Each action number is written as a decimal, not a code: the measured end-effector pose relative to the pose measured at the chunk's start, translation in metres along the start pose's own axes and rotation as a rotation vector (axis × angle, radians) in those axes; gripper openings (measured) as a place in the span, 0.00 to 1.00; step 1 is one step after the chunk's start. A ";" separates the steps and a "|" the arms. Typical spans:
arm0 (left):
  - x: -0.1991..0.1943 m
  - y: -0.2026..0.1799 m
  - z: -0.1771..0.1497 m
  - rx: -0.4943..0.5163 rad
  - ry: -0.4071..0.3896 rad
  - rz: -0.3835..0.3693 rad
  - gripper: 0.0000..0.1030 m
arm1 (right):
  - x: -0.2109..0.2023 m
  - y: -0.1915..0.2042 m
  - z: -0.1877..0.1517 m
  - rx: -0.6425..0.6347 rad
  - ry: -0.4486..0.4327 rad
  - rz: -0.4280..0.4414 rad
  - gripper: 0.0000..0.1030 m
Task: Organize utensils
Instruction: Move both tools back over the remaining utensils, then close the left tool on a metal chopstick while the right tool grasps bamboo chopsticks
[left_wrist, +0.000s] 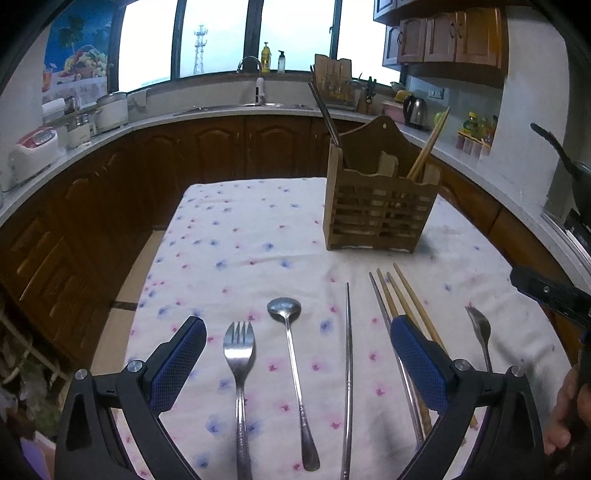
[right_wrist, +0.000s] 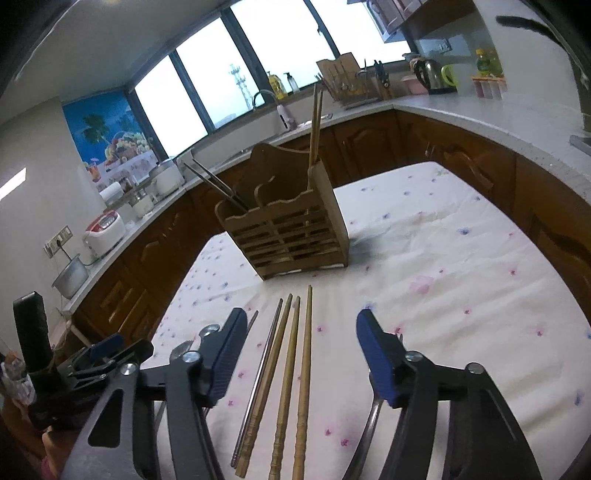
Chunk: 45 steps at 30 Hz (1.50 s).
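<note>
A wooden utensil holder (left_wrist: 376, 206) stands at the table's far side, with metal chopsticks in its left slot and wooden chopsticks in its right; it also shows in the right wrist view (right_wrist: 291, 229). My left gripper (left_wrist: 295, 325) is open and empty above a fork (left_wrist: 239, 354), a spoon (left_wrist: 291, 354) and a metal chopstick (left_wrist: 347, 369). My right gripper (right_wrist: 301, 325) is open and empty above three wooden chopsticks (right_wrist: 291, 369) and a metal chopstick (right_wrist: 264, 362). A second fork (left_wrist: 480, 336) lies at the right.
The table wears a white floral cloth (left_wrist: 240, 240). Dark wood cabinets and a counter (left_wrist: 110, 129) with a sink, rice cookers and a kettle (left_wrist: 415, 110) ring the table. The right gripper's body (left_wrist: 550, 291) shows at the left wrist view's right edge.
</note>
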<state>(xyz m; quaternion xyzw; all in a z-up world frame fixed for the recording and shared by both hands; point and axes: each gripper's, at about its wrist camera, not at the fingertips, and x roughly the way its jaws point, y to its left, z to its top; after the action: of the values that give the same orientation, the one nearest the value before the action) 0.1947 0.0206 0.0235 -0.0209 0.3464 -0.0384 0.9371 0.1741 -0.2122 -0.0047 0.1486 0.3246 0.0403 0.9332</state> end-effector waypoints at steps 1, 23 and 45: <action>0.002 -0.001 0.001 0.000 0.004 -0.002 0.97 | 0.003 0.000 0.000 0.000 0.008 0.000 0.56; 0.090 -0.018 0.019 0.092 0.188 -0.066 0.61 | 0.105 0.011 0.013 -0.097 0.252 0.051 0.15; 0.167 -0.042 0.039 0.218 0.302 -0.100 0.14 | 0.160 0.011 0.020 -0.263 0.417 0.020 0.05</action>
<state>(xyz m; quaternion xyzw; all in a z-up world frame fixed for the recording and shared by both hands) 0.3436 -0.0356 -0.0521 0.0695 0.4752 -0.1250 0.8682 0.3120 -0.1792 -0.0817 0.0173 0.5007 0.1212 0.8569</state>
